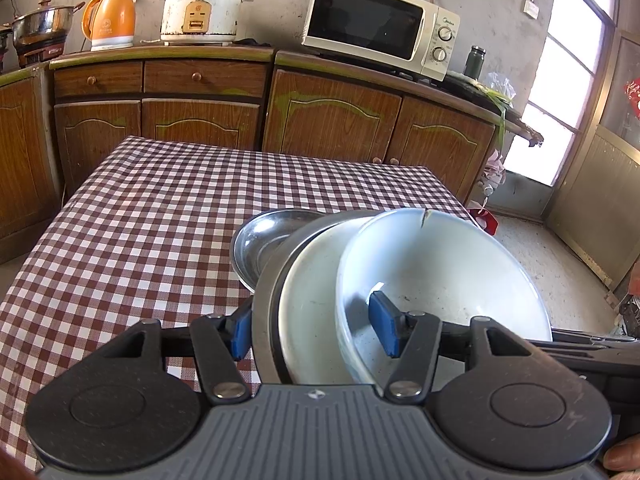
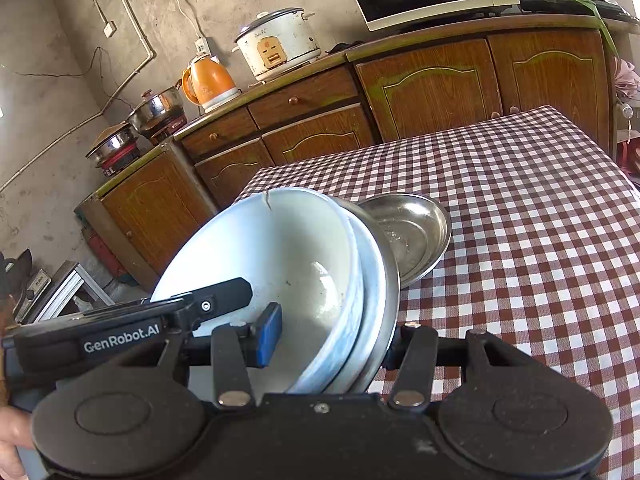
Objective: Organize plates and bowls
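Observation:
A stack of nested dishes is held tilted at the table's corner: a cracked white bowl (image 1: 448, 264) (image 2: 256, 248) on top, a second white dish (image 1: 308, 304) (image 2: 370, 280) under it, and a steel bowl (image 1: 264, 312) (image 2: 390, 276) outermost. My left gripper (image 1: 312, 332) is shut on the stack's rim, one blue pad (image 1: 384, 328) inside the white bowl and the other outside the steel bowl. My right gripper (image 2: 334, 338) is shut on the opposite rim, with its outer finger hidden behind the steel. A separate steel dish (image 1: 272, 240) (image 2: 412, 232) lies on the checked tablecloth (image 1: 140, 220) (image 2: 540, 220).
Wooden cabinets (image 1: 332, 116) behind the table carry a microwave (image 1: 380, 24), a rice cooker (image 1: 202, 10), an orange kettle (image 1: 110, 18) and steel pots (image 1: 40, 24). Bare floor (image 1: 560, 280) lies beyond the table's edge, under the stack. A thumb (image 1: 624, 456) shows at the corner.

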Demonstrator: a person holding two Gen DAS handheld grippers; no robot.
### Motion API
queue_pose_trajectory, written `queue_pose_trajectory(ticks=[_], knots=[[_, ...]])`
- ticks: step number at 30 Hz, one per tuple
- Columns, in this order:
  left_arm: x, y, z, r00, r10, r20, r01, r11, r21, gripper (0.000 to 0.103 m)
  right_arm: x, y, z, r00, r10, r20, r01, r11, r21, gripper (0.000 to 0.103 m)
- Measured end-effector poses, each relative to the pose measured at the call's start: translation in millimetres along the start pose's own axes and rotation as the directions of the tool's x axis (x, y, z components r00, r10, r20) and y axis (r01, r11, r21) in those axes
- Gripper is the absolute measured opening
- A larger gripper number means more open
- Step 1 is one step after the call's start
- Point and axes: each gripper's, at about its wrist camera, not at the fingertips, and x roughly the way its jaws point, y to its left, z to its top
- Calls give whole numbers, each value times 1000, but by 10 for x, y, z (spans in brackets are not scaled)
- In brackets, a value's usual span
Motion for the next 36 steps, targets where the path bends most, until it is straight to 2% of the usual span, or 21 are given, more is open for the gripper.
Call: queue_pose_trajectory(ticks=[36], knots=[[135, 184, 109, 1000, 8, 3, -8, 1000, -22, 58, 216, 8, 170, 1000, 15, -12, -15, 1000, -20, 58]])
